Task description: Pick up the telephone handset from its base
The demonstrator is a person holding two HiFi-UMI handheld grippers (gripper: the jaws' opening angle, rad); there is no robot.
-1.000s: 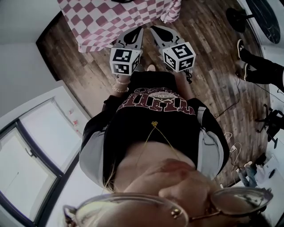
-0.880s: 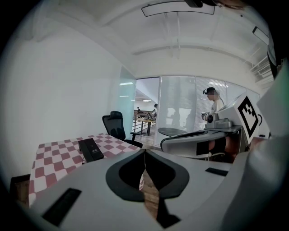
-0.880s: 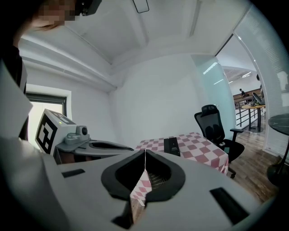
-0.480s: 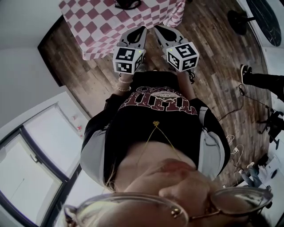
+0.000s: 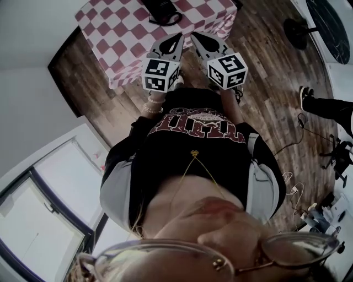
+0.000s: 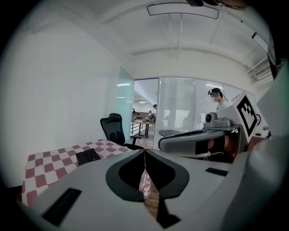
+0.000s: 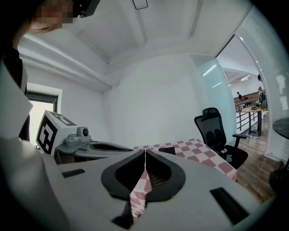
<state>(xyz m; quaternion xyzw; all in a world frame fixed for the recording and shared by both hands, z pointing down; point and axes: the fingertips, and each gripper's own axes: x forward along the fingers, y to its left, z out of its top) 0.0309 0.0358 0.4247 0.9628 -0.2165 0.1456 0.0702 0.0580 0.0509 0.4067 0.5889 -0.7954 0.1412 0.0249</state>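
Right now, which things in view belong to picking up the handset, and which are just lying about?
For the job:
telephone, on the checkered table
left gripper, shut and empty
right gripper, shut and empty

Lying about:
office chair
cables on the floor
a bystander's leg
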